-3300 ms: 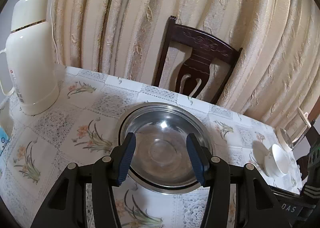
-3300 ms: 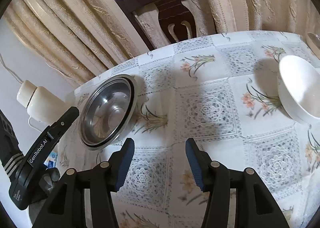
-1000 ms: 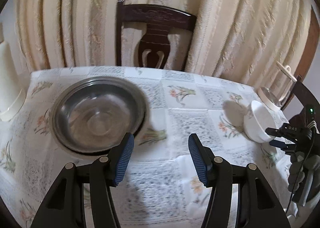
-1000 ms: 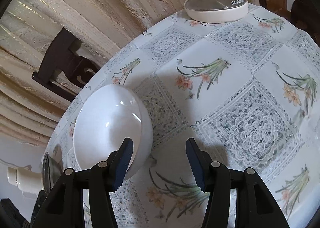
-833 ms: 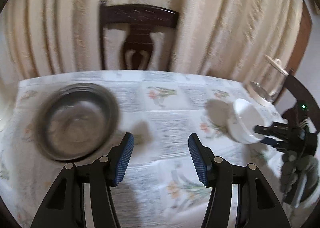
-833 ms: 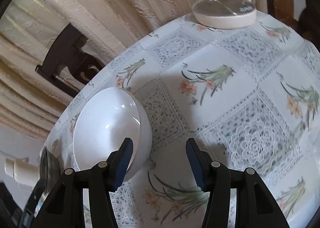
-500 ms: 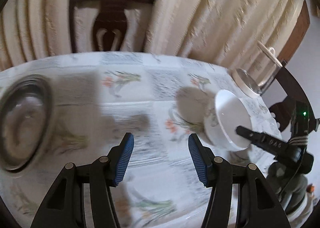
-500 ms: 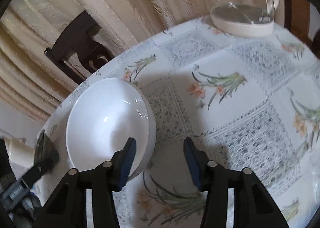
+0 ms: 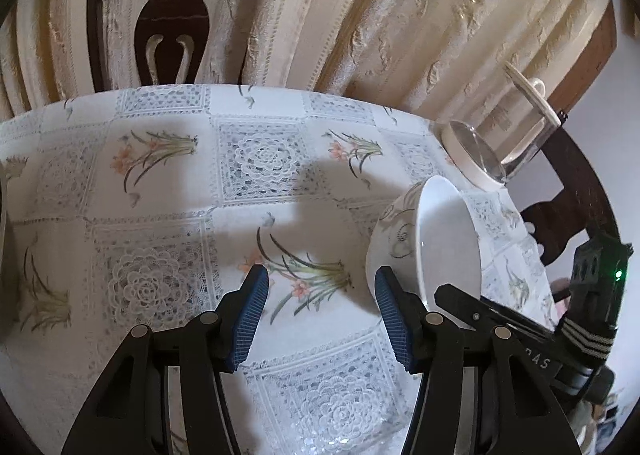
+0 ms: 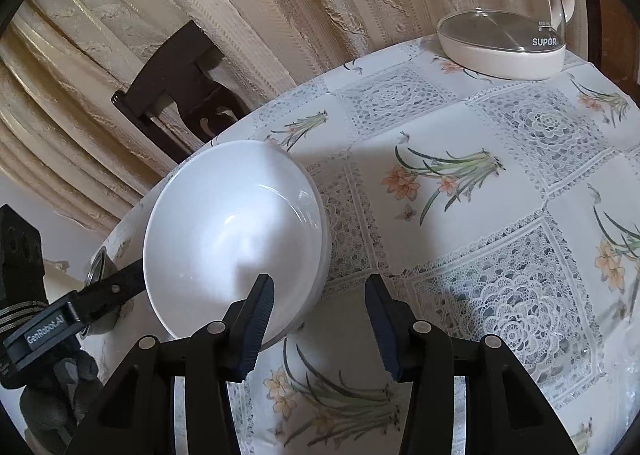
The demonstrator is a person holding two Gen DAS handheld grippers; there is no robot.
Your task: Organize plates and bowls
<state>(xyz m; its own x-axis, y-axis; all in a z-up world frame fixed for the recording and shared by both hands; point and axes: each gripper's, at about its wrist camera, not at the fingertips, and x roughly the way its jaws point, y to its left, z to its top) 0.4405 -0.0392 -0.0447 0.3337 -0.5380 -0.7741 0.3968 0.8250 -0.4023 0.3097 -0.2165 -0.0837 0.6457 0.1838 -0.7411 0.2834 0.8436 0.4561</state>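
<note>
A white bowl (image 10: pixel 232 231) with grey markings on its outside (image 9: pixel 400 231) stands on the flowered tablecloth (image 10: pixel 460 215). My right gripper (image 10: pixel 318 295) is open and straddles the bowl's near rim: the left finger is over the inside, the right finger outside the wall. In the left wrist view one of its fingers (image 9: pixel 472 305) reaches to the bowl's rim. My left gripper (image 9: pixel 320 295) is open and holds nothing, just left of the bowl. A sliver of the steel bowl (image 10: pixel 96 267) shows behind one of the left gripper's fingers (image 10: pixel 116 287).
A glass kettle on a cream base (image 10: pixel 504 39) stands at the table's far right edge (image 9: pixel 476 151). A dark wooden chair (image 9: pixel 172 15) sits behind the table against the cream curtain. A gloved hand (image 10: pixel 52 395) holds the left gripper.
My left gripper has swung right, away from the steel bowl, to beside the white bowl. My right gripper has closed in on the white bowl until its fingers straddle the rim.
</note>
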